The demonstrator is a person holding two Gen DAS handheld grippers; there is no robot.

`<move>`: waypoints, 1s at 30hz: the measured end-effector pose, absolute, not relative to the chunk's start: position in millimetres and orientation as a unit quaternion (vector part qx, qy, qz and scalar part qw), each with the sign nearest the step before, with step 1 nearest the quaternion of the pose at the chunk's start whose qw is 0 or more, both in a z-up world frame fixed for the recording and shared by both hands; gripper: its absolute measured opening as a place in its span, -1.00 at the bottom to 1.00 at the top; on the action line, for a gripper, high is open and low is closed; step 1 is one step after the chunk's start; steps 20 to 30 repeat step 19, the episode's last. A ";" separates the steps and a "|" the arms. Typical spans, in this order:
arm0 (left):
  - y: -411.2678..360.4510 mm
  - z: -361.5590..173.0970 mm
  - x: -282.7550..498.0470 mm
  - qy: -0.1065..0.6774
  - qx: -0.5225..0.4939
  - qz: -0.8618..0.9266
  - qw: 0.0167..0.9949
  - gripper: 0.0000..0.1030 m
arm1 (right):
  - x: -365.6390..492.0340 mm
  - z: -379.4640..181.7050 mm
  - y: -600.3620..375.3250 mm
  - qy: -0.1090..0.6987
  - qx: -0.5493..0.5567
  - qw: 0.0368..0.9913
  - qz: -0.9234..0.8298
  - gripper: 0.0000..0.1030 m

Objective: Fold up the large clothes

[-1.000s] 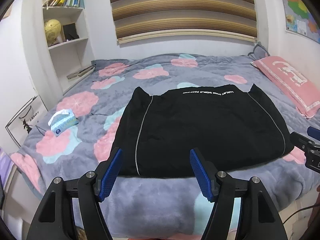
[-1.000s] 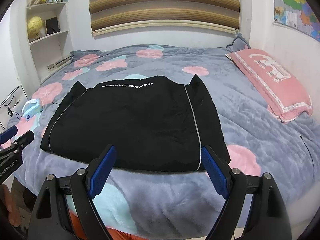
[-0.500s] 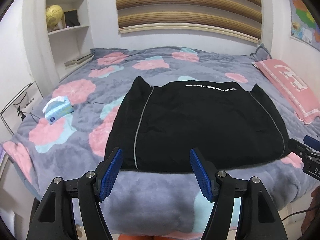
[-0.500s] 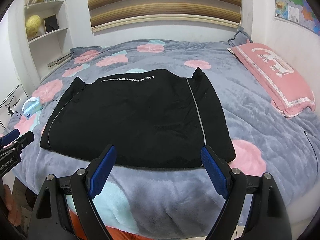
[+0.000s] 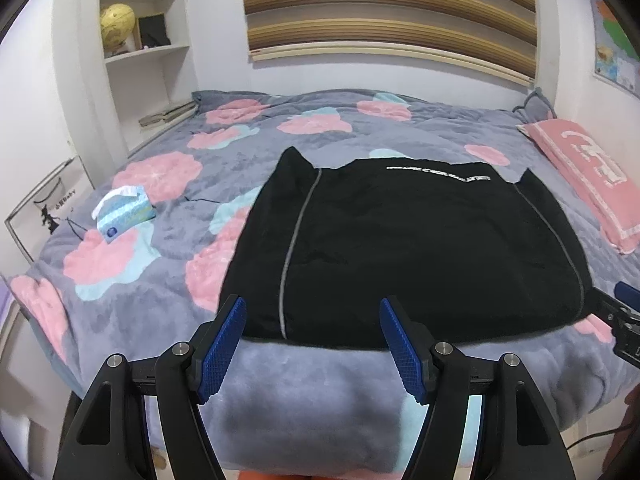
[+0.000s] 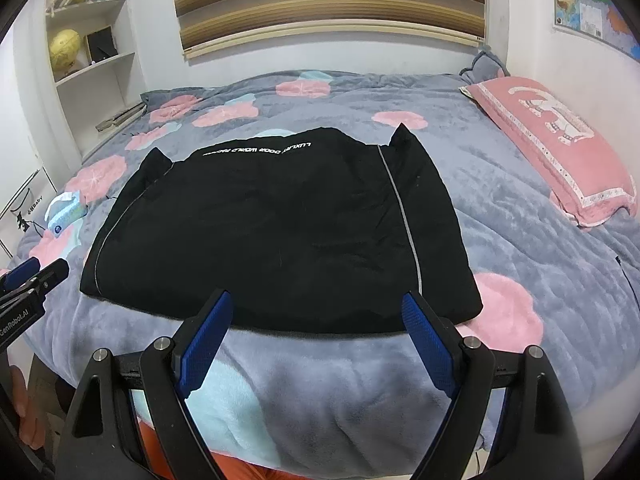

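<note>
A: Where's the black garment (image 5: 424,248)?
B: Spread flat on the bed (image 5: 304,392), hem near the front edge — white lettering at the far side.
A: And the grippers?
B: Left gripper (image 5: 312,334) spread wide, holding nothing, near the hem. Right gripper (image 6: 316,330) the same — wide, nothing between its fingers.

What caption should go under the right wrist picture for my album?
Open right tool hovers at the bed edge before a black jacket lying flat, pink pillow at right.
</note>
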State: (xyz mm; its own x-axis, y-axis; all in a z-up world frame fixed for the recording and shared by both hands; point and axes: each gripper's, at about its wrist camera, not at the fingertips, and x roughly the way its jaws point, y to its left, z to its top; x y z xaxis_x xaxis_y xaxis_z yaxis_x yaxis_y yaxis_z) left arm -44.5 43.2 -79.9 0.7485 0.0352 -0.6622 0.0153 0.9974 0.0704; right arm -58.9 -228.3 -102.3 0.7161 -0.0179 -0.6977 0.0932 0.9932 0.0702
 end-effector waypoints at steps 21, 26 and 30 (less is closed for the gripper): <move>66.6 -75.8 -26.2 0.330 0.032 0.013 0.943 0.37 | -39.1 -122.1 -232.1 0.399 0.057 0.915 -0.035 0.71; 66.6 -75.8 -26.2 0.330 0.032 0.013 0.943 0.37 | -39.1 -122.1 -232.1 0.399 0.057 0.915 -0.035 0.71; 66.6 -75.8 -26.2 0.330 0.032 0.013 0.943 0.37 | -39.1 -122.1 -232.1 0.399 0.057 0.915 -0.035 0.71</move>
